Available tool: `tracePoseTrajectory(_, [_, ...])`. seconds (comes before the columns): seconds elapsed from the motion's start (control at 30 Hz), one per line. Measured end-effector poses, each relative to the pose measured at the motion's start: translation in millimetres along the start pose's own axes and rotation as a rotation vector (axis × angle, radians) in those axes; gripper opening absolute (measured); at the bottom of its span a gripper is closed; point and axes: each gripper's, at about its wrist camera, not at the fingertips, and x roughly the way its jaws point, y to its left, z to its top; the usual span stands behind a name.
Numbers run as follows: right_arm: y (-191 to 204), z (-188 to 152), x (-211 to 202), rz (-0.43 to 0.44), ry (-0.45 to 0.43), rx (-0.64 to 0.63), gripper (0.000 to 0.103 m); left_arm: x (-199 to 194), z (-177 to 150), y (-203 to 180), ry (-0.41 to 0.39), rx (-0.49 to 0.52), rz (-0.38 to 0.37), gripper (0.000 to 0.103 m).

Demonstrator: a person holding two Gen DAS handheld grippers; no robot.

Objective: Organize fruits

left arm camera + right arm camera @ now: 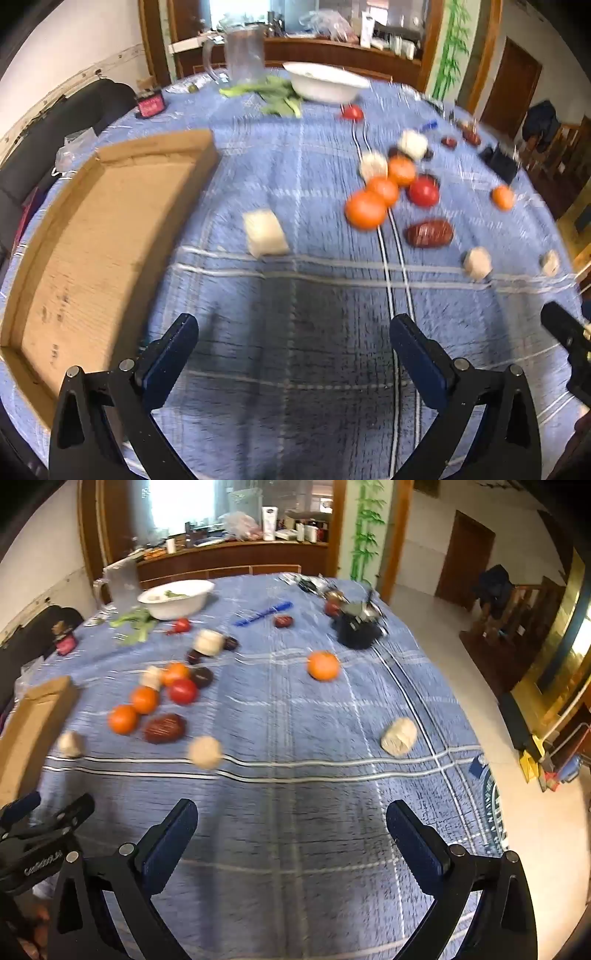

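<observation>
Left wrist view: both tools, left [293, 332] and right [291, 818], gape empty short of the oranges [365, 210], which could roll if nudged.

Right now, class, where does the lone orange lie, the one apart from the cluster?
In the right wrist view the lone orange sits on the blue tablecloth right of centre, in front of the dark basket, well right of the red tomato.
</observation>
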Motion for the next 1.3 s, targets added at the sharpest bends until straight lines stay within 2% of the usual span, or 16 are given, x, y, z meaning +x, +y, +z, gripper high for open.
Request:
tracePoseTrajectory(0.13, [16, 3, -27, 0.020, -0.024, 0.007, 0.102, -31, 0, 19, -0.010, -0.020, -0.031, 0.103])
tracePoseTrajectory(0.27, [26, -1, -44, 0.022, -0.053, -0.003, 0.103, -57, 1, 31, -0.078, -0.016, 0.014, 0.103])
tracePoseTrajectory(0.37, [27, -5, -49, 0.021, -0.051, 0.009, 0.102, -62, 8, 34, -0.090, -0.009, 0.034, 0.103])
tracePoseTrajectory(0.53, [29, -12, -52, 0.027, -0.046, 0.029, 0.103, -74, 0, 28, -0.140, 0.019, 0.049, 0.103])
tracePoseTrajectory(0.67, [32, -15, -56, 0.008, -0.060, 0.017, 0.103, -79, -1, 22, -0.144, 0.051, 0.045, 0.103])
tracePoseTrajectory(0.9, [33, -17, -63, -0.007, -0.086, 0.007, 0.103, -83, -1, 22, -0.160, 0.046, 0.038, 0.103])
tracePoseTrajectory(1.3, [32, -18, -62, -0.007, -0.081, 0.010, 0.103, -83, -1, 21, -0.168, 0.055, 0.033, 0.103])
